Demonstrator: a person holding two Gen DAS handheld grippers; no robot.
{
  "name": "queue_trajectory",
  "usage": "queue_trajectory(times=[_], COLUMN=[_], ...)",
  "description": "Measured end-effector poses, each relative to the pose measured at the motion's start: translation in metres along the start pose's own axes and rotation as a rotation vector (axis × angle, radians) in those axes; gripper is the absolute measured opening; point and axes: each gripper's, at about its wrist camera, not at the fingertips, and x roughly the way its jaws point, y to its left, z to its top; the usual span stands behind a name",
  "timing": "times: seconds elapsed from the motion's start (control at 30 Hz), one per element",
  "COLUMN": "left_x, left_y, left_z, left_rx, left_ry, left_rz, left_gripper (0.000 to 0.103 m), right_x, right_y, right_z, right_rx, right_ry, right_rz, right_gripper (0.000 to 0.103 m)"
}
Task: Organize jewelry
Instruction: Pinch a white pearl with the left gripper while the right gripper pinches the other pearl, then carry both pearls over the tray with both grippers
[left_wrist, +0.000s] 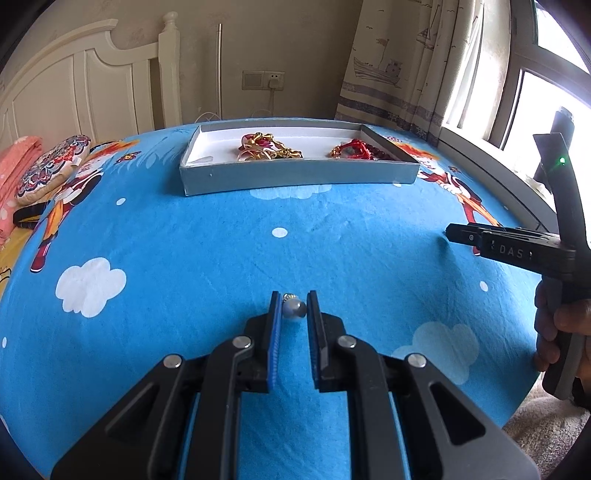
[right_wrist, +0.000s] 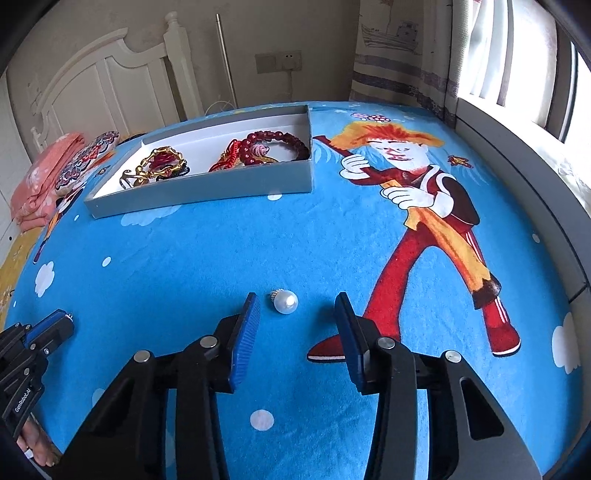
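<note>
left gripper (left_wrist: 293, 308) is closing on a pearl earring (left_wrist: 294, 307) lying on the bedsheet (left_wrist: 221, 258) well short of the box (left_wrist: 295, 177), apparently to carry it there; right gripper (right_wrist: 297, 317) is hovering released around another pearl (right_wrist: 285, 301)

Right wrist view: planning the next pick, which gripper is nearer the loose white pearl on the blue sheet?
Right. The right gripper, open, straddles the white pearl just ahead; the left gripper, far left, holds a second pearl.
</note>
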Motion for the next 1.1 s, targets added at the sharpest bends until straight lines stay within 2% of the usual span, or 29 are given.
queue_trajectory(times=[0.1, 0.2, 0.67, 1.1], left_x=[0.0, 0.0, -0.009, -0.007], left_y=[0.001, 0.001, 0.001, 0.001], left_z=[-0.001, -0.001, 0.022, 0.064], left_rx=[-0.002, -0.002, 0.017, 0.047], left_ry=[-0.001, -0.001, -0.045, -0.087], left_rz=[-0.001, -0.002, 0.015, 0.007], left_gripper=[0.013, 0.013, 0.013, 0.013], right_x=[0.003, 0.004, -0.014, -0.019], right_y=[0.001, 0.001, 0.019, 0.028], right_z=[0.003, 0.004, -0.005, 0.018], right_rx=[-0.01, -0.016, -0.065, -0.075], right_ry=[-0.002, -0.006, -0.04, -0.079], right_rz=[-0.007, -0.019, -0.008, 0.004], right_gripper=[0.033, 0.017, 0.017, 0.017])
